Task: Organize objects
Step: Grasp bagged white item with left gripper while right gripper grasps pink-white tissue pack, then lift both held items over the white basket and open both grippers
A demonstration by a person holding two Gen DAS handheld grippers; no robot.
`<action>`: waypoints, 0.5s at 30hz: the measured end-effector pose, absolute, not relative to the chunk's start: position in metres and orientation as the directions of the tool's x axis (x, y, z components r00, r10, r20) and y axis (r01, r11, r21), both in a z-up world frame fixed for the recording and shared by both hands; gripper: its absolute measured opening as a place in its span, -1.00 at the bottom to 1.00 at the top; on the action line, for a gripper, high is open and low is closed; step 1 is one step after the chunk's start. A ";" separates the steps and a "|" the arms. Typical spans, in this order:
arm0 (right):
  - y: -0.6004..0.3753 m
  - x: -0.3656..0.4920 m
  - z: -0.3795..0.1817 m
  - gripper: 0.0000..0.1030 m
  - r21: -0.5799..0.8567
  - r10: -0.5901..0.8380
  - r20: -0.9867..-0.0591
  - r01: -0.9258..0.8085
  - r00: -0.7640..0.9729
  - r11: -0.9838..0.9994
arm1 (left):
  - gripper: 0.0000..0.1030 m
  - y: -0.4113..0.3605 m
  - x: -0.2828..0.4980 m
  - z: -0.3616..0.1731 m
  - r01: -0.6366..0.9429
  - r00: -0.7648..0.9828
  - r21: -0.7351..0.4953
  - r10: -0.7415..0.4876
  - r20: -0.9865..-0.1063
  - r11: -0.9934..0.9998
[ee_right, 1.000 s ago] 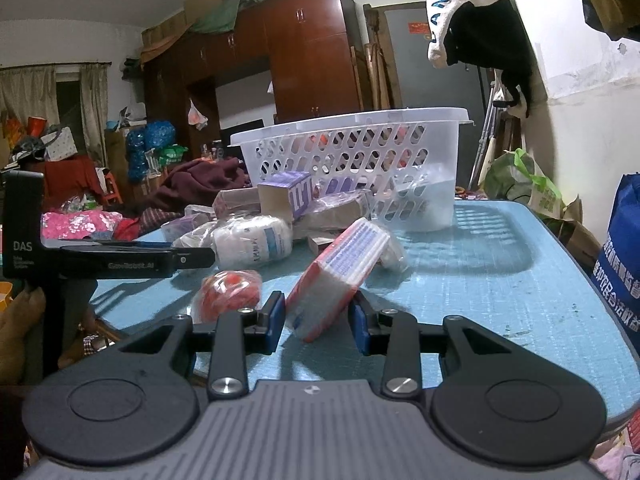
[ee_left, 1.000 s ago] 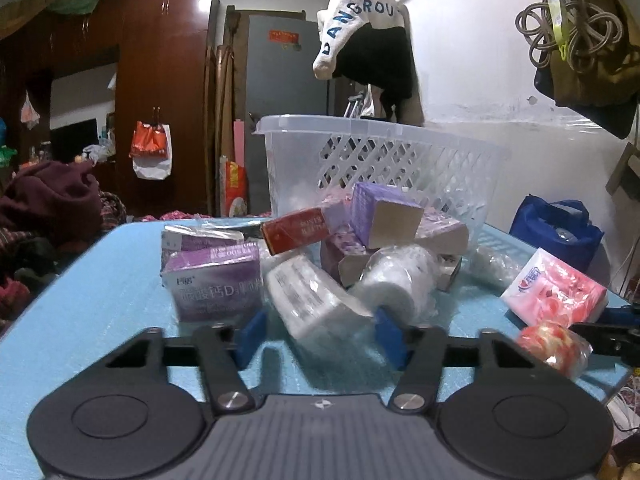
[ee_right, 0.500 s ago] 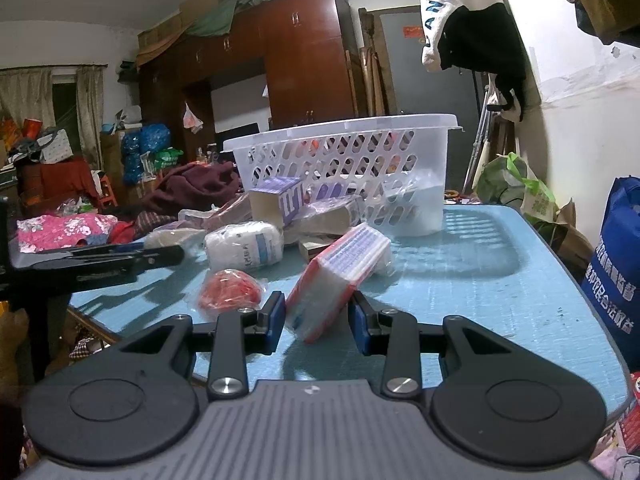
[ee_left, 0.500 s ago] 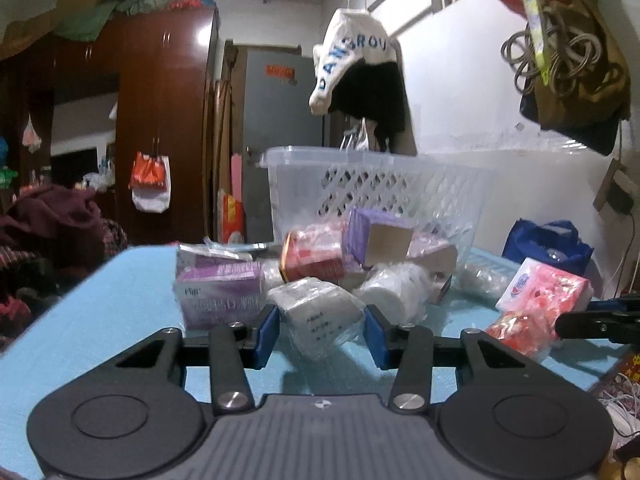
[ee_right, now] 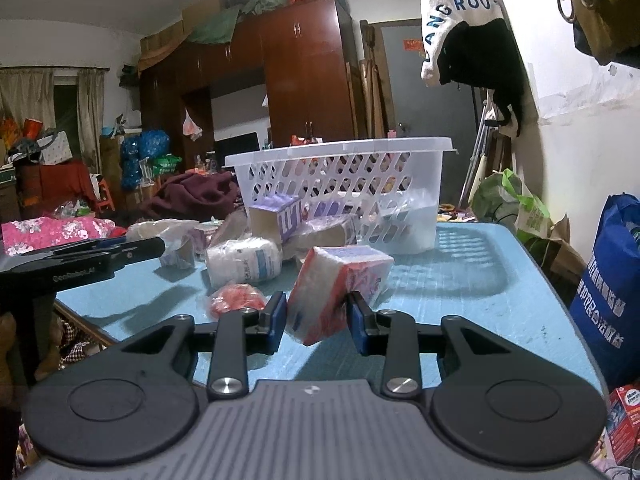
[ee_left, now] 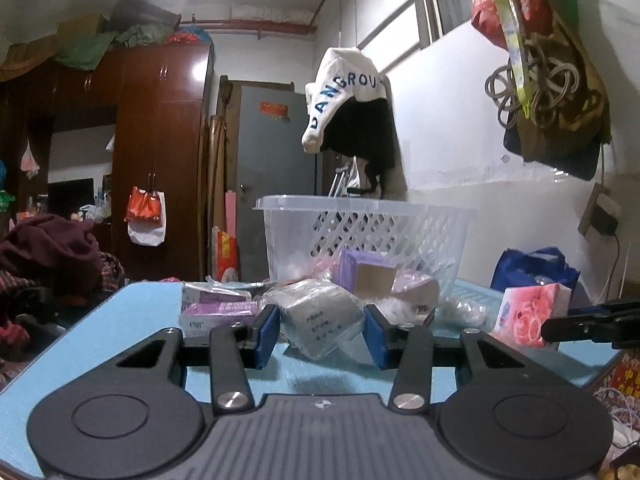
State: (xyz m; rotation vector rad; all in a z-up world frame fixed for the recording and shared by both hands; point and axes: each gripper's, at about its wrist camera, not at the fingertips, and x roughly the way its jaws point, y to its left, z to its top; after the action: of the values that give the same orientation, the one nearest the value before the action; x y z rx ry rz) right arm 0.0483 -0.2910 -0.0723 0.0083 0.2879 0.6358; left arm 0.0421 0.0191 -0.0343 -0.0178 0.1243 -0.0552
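Left gripper [ee_left: 320,330] pinches wrapped grey pack [ee_left: 320,320]; right gripper [ee_right: 316,316] pinches pink tissue pack [ee_right: 336,284] above bare blue table [ee_right: 460,312], white basket [ee_right: 340,168] far.

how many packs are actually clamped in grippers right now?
2. A clear-wrapped white pack sits between the left gripper's pads, lifted off the blue table. A pink tissue pack is pinched in the right gripper. The rest lie loose by the basket.

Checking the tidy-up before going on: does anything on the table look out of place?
Yes: the white basket holds little, while boxes and wrapped packs lie heaped against its front on the blue table.
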 end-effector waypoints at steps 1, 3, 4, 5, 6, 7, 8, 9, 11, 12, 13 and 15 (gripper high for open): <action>-0.291 0.049 -0.072 -0.30 0.096 0.586 -0.261 -0.583 0.767 0.806 | -0.04 0.020 0.041 -0.033 0.054 0.991 -0.025 -0.057 -0.118 0.998; -0.292 0.050 -0.070 -0.32 0.099 0.585 -0.260 -0.581 0.768 0.808 | -0.04 0.022 0.040 -0.031 0.055 0.993 -0.034 -0.058 -0.106 0.998; -0.292 0.050 -0.070 -0.33 0.096 0.585 -0.262 -0.582 0.768 0.807 | -0.04 0.024 0.039 -0.030 0.056 0.993 -0.040 -0.060 -0.103 0.998; -0.291 0.050 -0.069 -0.34 0.091 0.583 -0.263 -0.582 0.768 0.808 | -0.04 0.025 0.039 -0.028 0.057 0.993 -0.046 -0.061 -0.099 0.997; -0.291 0.050 -0.069 -0.35 0.087 0.581 -0.264 -0.581 0.770 0.809 | -0.04 0.026 0.038 -0.026 0.057 0.994 -0.052 -0.062 -0.094 0.997; -0.290 0.050 -0.068 -0.35 0.085 0.580 -0.264 -0.581 0.771 0.810 | -0.04 0.027 0.038 -0.025 0.057 0.994 -0.054 -0.062 -0.090 0.997; -0.290 0.050 -0.068 -0.36 0.084 0.580 -0.263 -0.580 0.771 0.810 | -0.04 0.027 0.037 -0.024 0.056 0.994 -0.055 -0.061 -0.086 0.997; -0.290 0.050 -0.068 -0.37 0.080 0.579 -0.265 -0.581 0.771 0.810 | -0.04 0.027 0.037 -0.024 0.056 0.995 -0.053 -0.060 -0.083 0.997; -0.289 0.049 -0.067 -0.38 0.073 0.577 -0.264 -0.581 0.773 0.811 | -0.04 0.027 0.036 -0.023 0.055 0.995 -0.051 -0.059 -0.079 0.997; -0.288 0.048 -0.067 -0.39 0.068 0.576 -0.262 -0.580 0.775 0.812 | -0.04 0.027 0.036 -0.023 0.057 0.995 -0.053 -0.061 -0.078 0.997; -0.288 0.047 -0.066 -0.40 0.062 0.573 -0.259 -0.578 0.778 0.814 | -0.04 0.027 0.036 -0.023 0.057 0.995 -0.054 -0.061 -0.076 0.997; -0.286 0.045 -0.065 -0.41 0.044 0.566 -0.252 -0.575 0.785 0.817 | -0.04 0.027 0.035 -0.023 0.059 0.995 -0.056 -0.063 -0.072 0.997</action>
State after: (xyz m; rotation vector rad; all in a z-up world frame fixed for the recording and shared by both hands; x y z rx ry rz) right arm 0.0450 -0.2861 -0.0647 -0.0362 0.2602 0.6159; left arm 0.0355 0.0271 -0.0227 -0.0542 0.0733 -0.0611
